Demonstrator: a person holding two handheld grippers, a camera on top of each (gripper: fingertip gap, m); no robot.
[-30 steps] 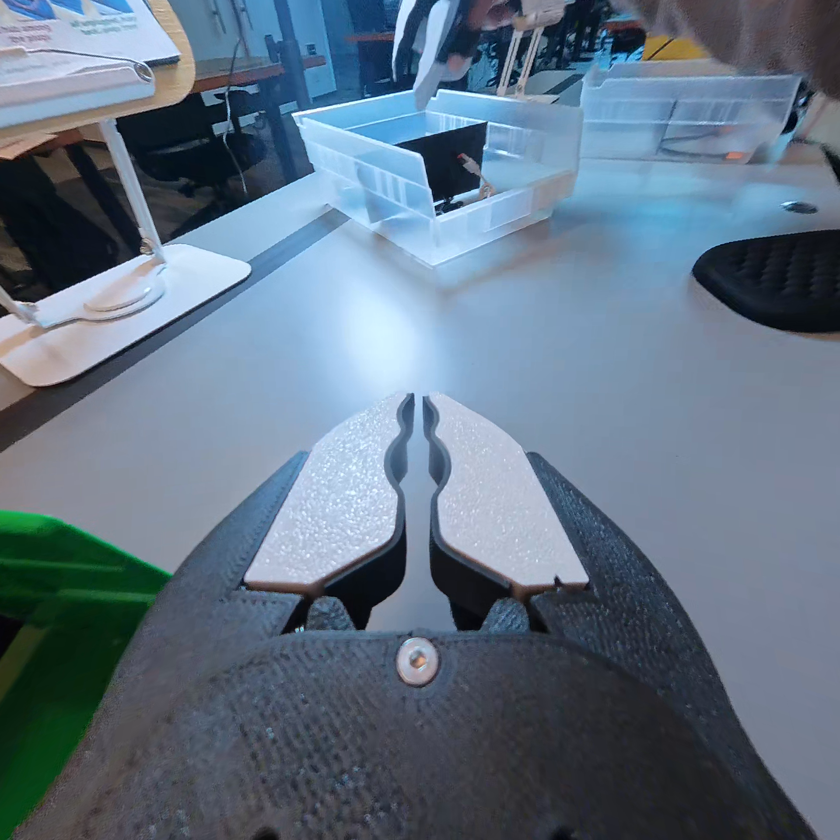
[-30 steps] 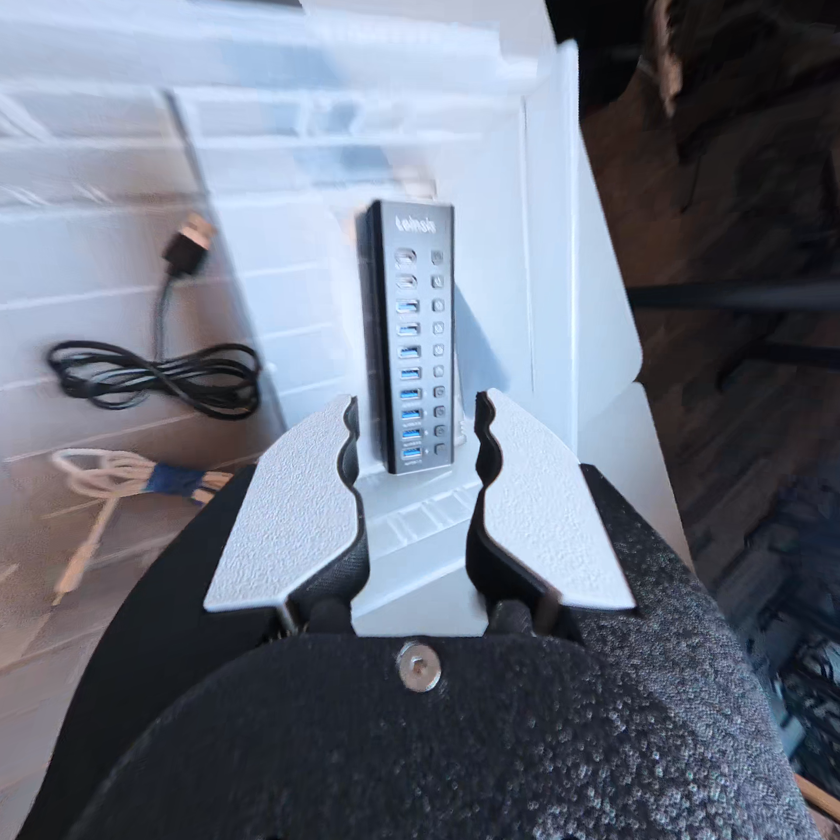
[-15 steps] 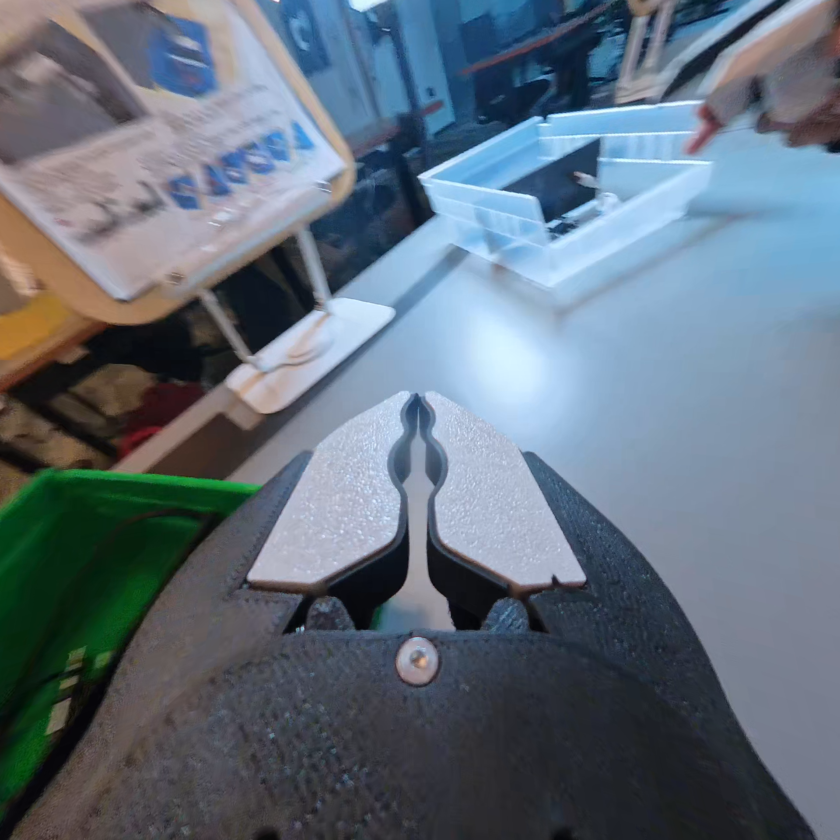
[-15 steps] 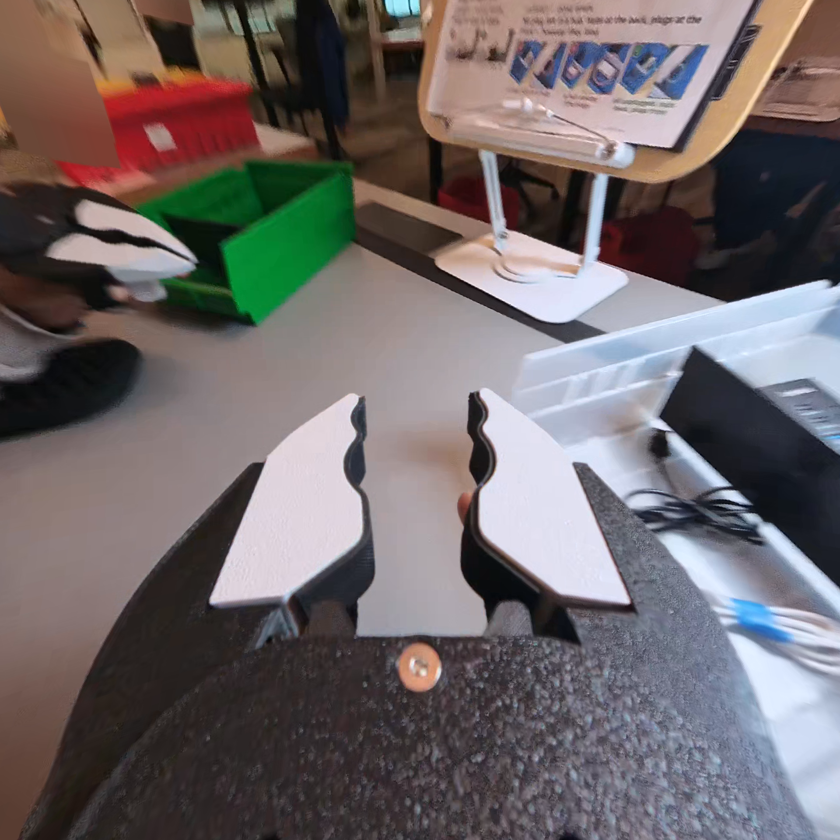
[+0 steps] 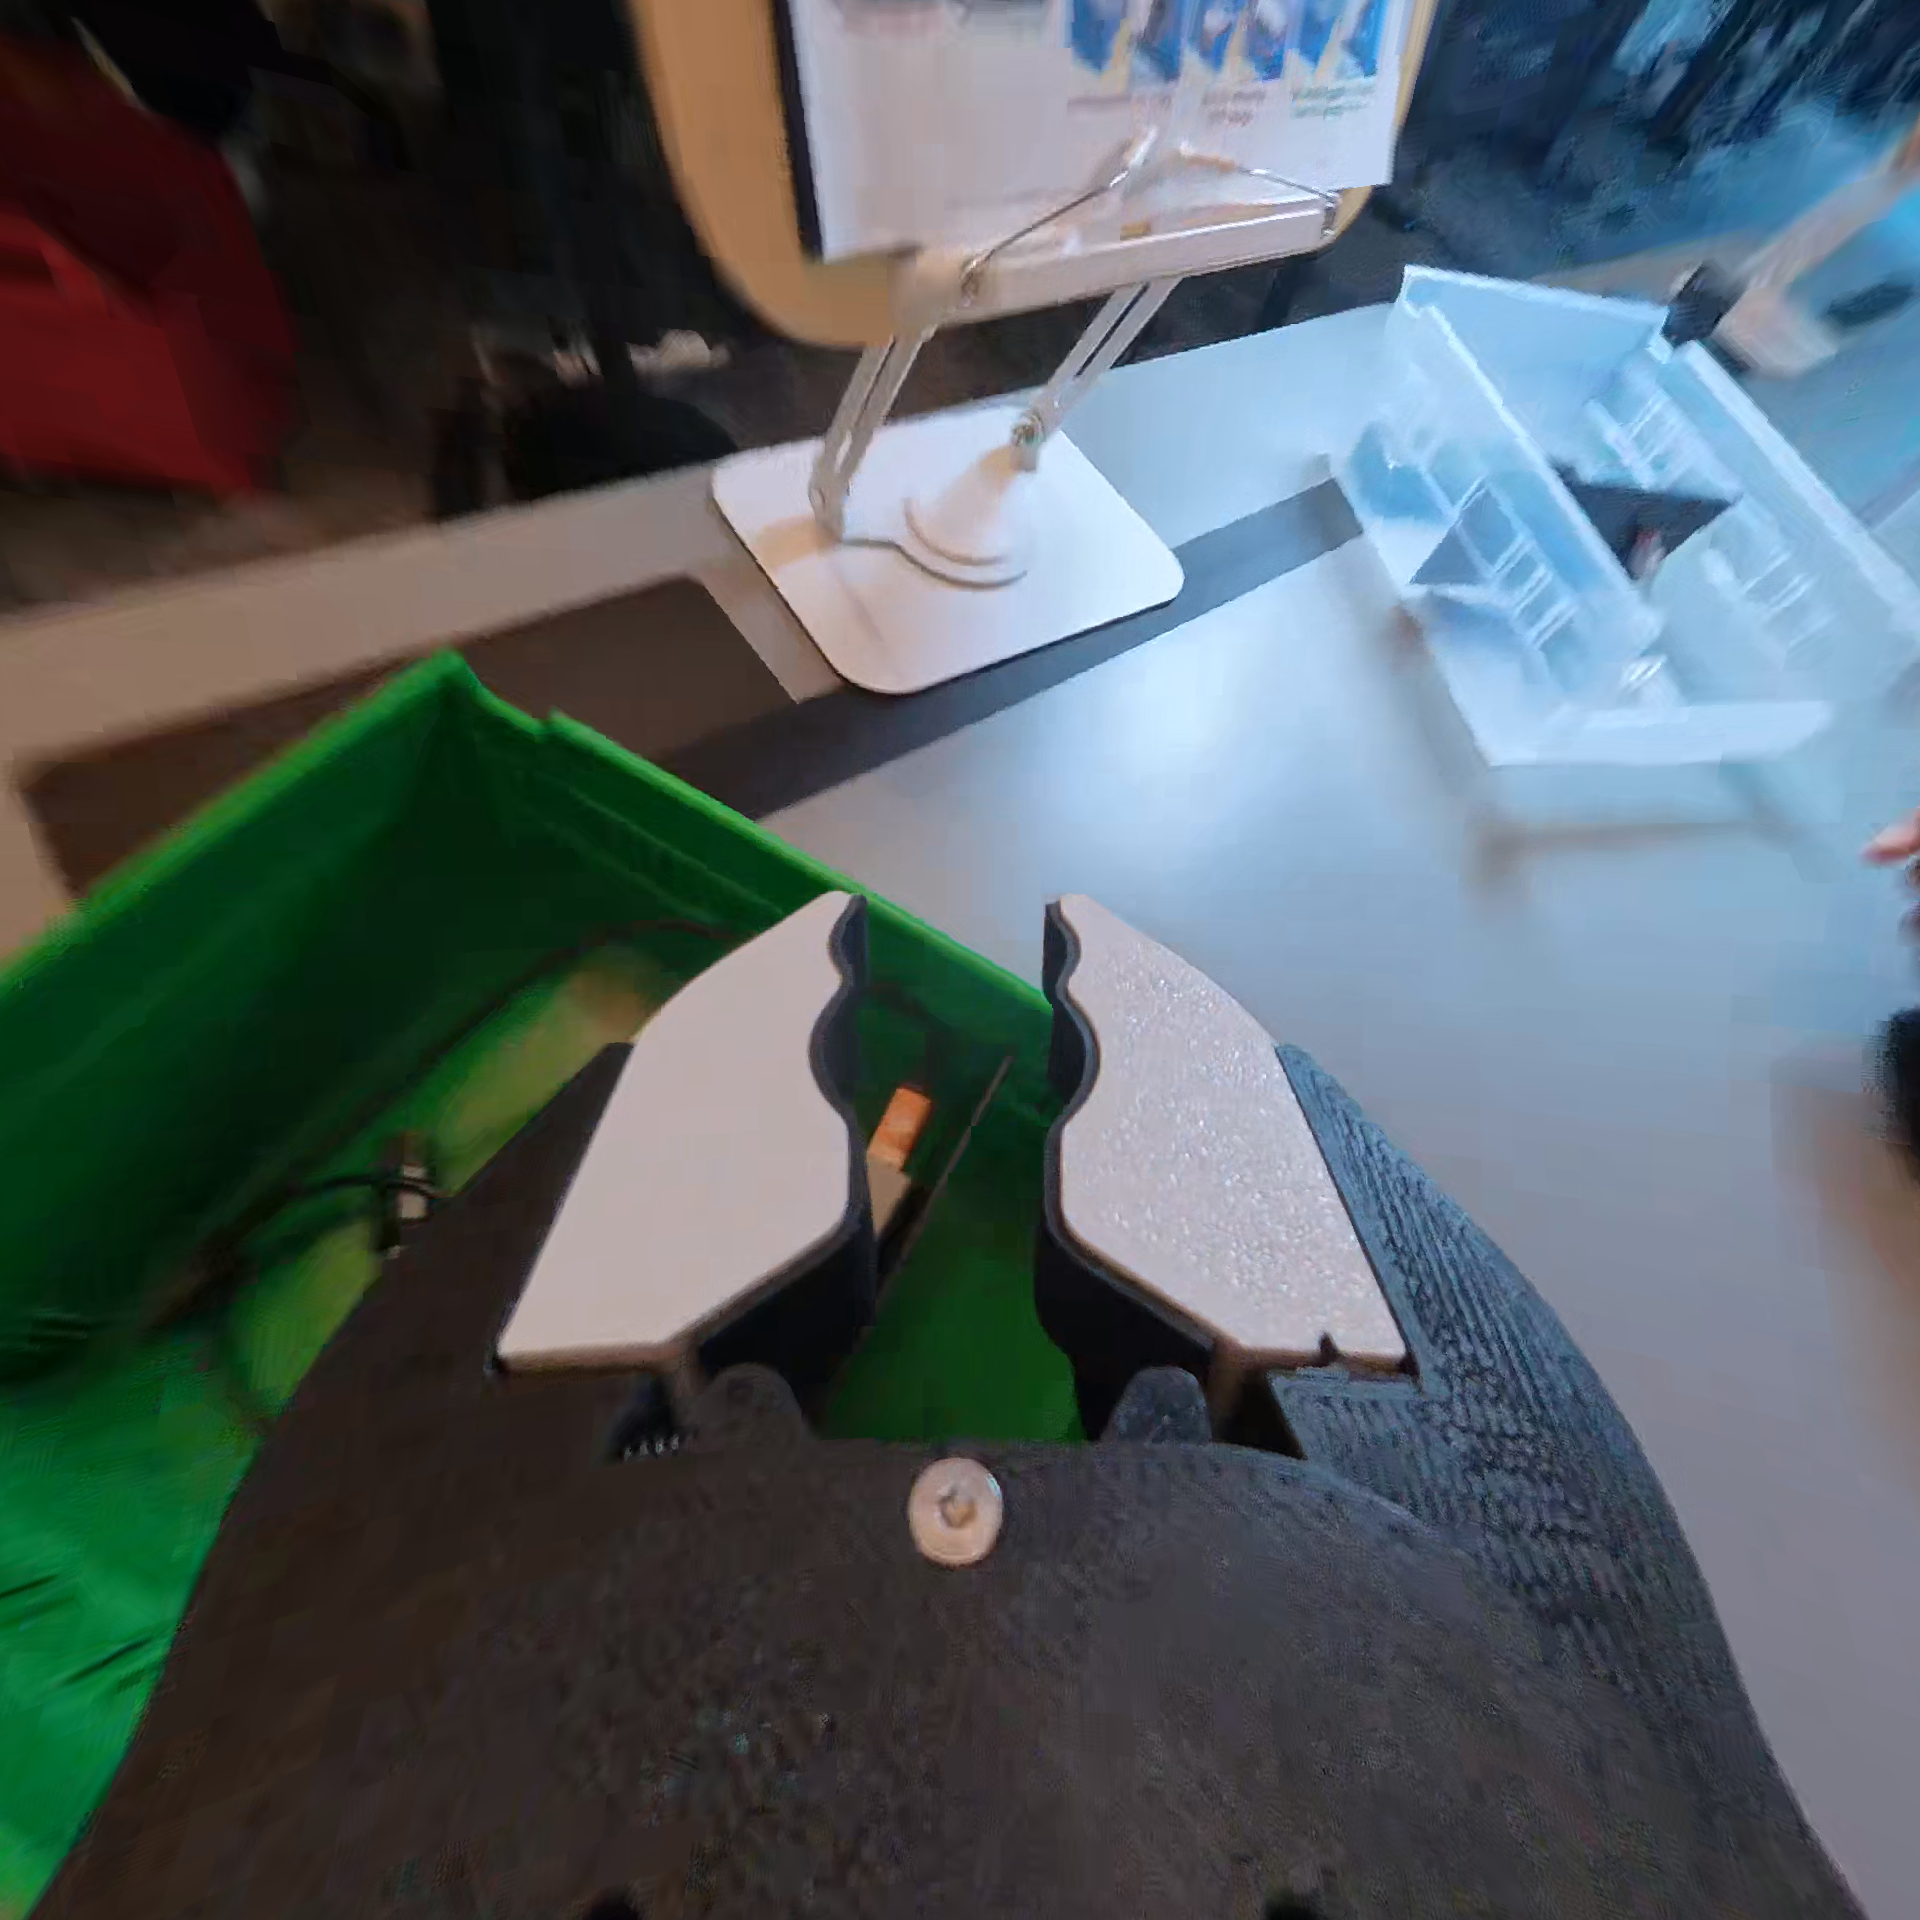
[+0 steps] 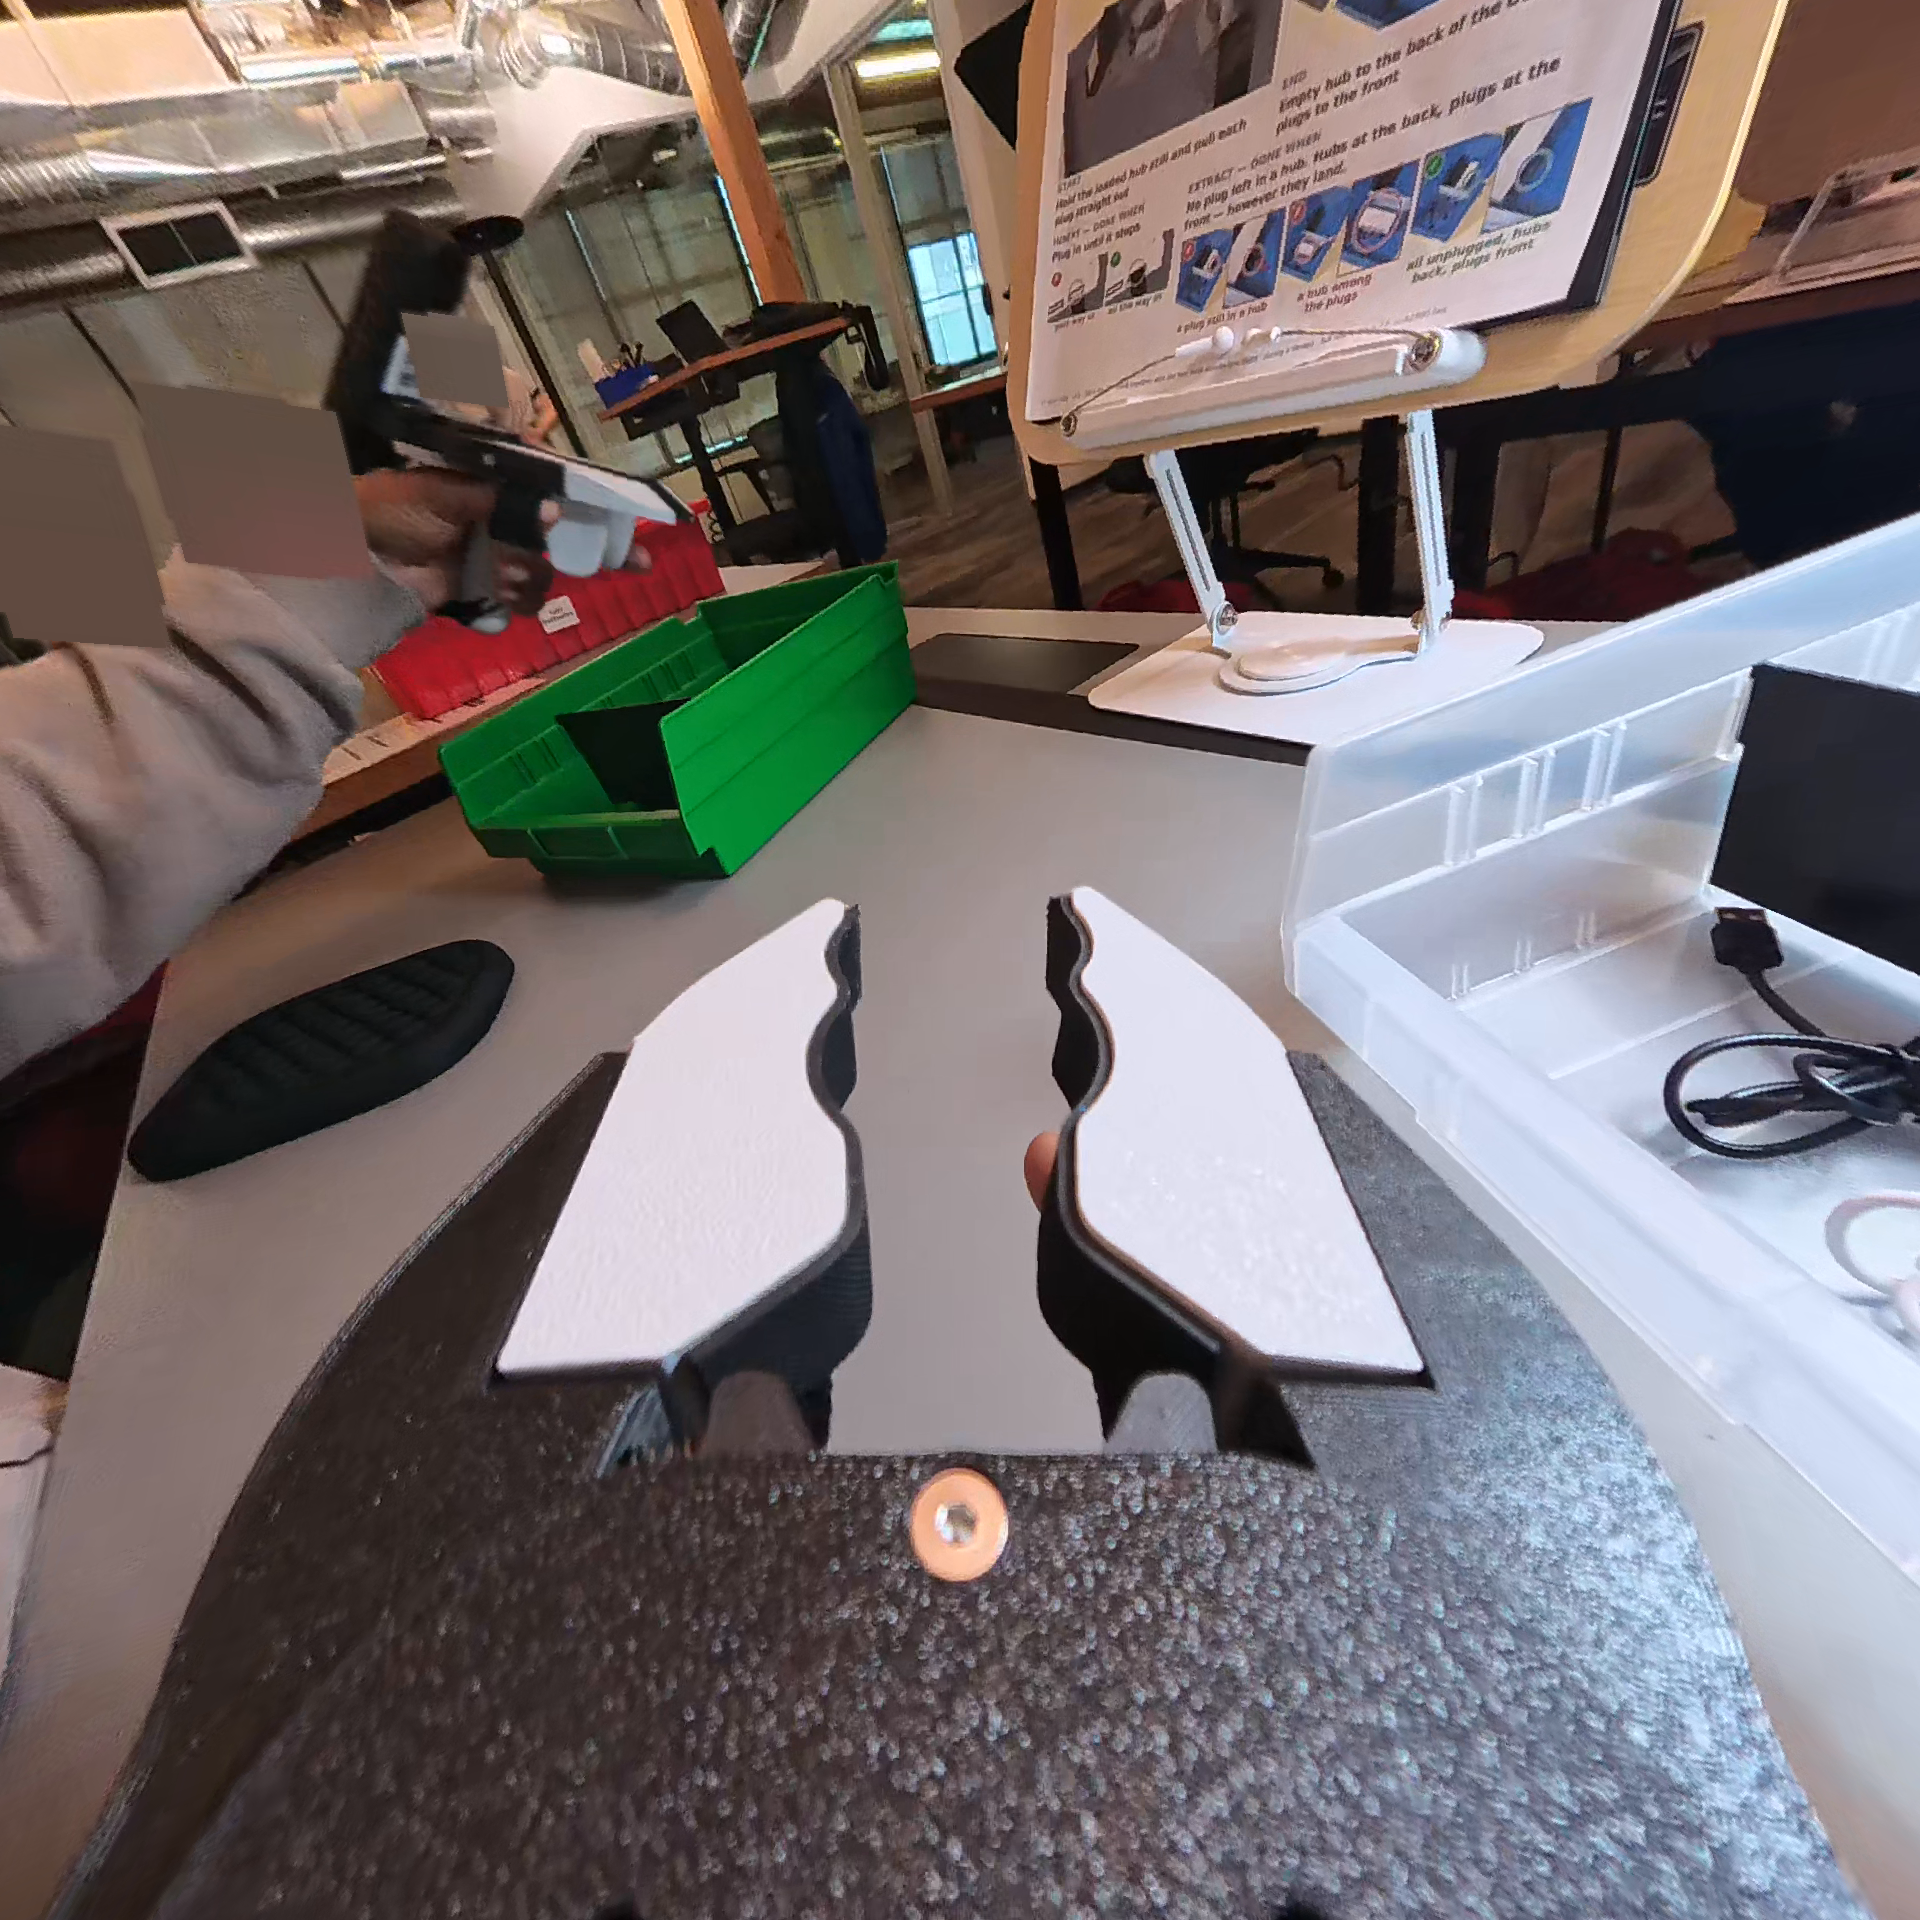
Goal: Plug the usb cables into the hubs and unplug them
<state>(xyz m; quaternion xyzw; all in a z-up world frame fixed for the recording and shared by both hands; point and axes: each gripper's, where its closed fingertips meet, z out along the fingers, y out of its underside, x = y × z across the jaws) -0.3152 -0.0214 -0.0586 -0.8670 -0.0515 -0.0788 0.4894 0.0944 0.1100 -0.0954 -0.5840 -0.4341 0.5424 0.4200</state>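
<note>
We hold our left gripper above the green bin, jaws spread apart and gripping nothing; a thin dark cable lies inside, blurred. Our right gripper hangs over the grey table, likewise released and empty. Just to its right, a black usb cable lies coiled in the clear tray.
</note>
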